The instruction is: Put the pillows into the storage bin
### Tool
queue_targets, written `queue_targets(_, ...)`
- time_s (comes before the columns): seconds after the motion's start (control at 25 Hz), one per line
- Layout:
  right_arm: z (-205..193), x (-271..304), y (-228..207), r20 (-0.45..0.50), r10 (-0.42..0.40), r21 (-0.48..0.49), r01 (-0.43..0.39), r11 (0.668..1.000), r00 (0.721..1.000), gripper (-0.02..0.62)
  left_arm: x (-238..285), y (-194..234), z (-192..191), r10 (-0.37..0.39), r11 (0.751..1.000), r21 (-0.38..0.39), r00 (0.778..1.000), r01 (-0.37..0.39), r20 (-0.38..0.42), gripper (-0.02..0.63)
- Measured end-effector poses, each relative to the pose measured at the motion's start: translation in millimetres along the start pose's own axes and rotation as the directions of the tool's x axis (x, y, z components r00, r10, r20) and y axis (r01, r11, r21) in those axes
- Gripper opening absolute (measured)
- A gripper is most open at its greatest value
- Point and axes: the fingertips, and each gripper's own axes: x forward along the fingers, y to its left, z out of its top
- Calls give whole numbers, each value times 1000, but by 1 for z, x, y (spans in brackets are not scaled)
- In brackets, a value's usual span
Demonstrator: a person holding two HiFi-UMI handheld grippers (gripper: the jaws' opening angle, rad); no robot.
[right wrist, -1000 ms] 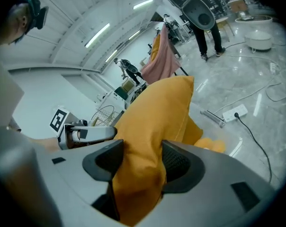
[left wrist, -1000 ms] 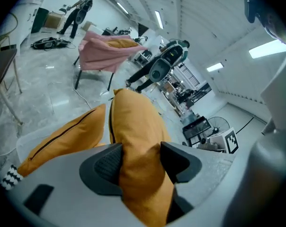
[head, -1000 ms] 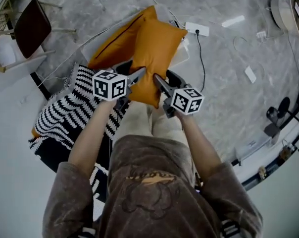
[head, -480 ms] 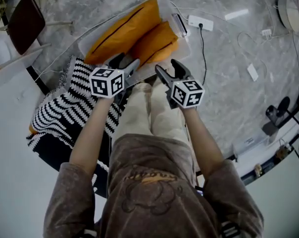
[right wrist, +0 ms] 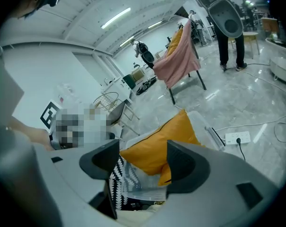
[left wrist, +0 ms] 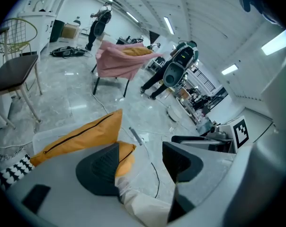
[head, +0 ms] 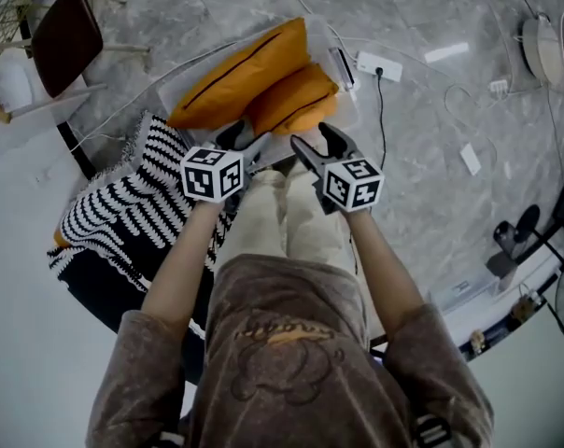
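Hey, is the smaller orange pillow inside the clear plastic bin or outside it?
Inside. The smaller orange pillow lies within the walls of the clear plastic storage bin, beside the larger orange pillow.

— Where are the pillows?
— Both orange ones lie inside the clear storage bin (head: 341,63). The large pillow (head: 240,73), dark zip seam showing, fills most of it; the small pillow (head: 296,101) sits just beside, possibly leaning against it.

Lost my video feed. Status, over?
Left gripper and right gripper open, empty, jaws just been opening. Two orange pillows in storage bin. Striped pillow outside bin, at its left. Nothing in the way.
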Motion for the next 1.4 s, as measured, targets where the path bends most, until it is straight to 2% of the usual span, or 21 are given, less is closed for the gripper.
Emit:
queue_targets(0.2, 43, -40, 43, 7, 56, -79, -55, 995, 998, 299, -56, -45, 29, -29, 1000, 12, 998, 28, 51, 272)
queue_targets(0.48, 127, -102, 110, 59, 156, -219, -140, 966, 986, 299, -130, -112, 87, -80, 994, 79, 991, 72, 106, 272)
queue_targets(0.6, 146, -129, 145, 55, 208, -291, -183, 939, 977, 291, -164, -143, 103, -130, 986, 119, 985, 117, 110, 272)
queue_targets(0.76, 165, -164, 190, 26, 277, -396, -245, 885, 960, 291, -207, -177, 123, -155, 972, 199, 976, 123, 155, 272)
queue_targets(1.04, 187, -213, 244, 24, 364, -471, -310, 826, 931, 291, -266, -223, 140, -223, 945, 289, 951, 156, 216, 272)
queue_targets(1.16, 188, -225, 256, 17, 393, -500, -333, 800, 919, 292, -280, -234, 149, -227, 940, 314, 931, 132, 286, 272)
queue_targets(1.24, 188, -229, 261, 12, 411, -514, -347, 785, 912, 295, -287, -238, 157, -211, 932, 352, 916, 85, 340, 272)
queue_targets(1.32, 188, -232, 265, 7, 420, -537, -351, 767, 907, 259, -293, -241, 160, -199, 920, 390, 905, 40, 376, 261)
queue_targets(1.4, 188, -236, 270, 13, 431, -560, -351, 751, 902, 210, -299, -246, 161, -194, 914, 406, 893, 14, 406, 212)
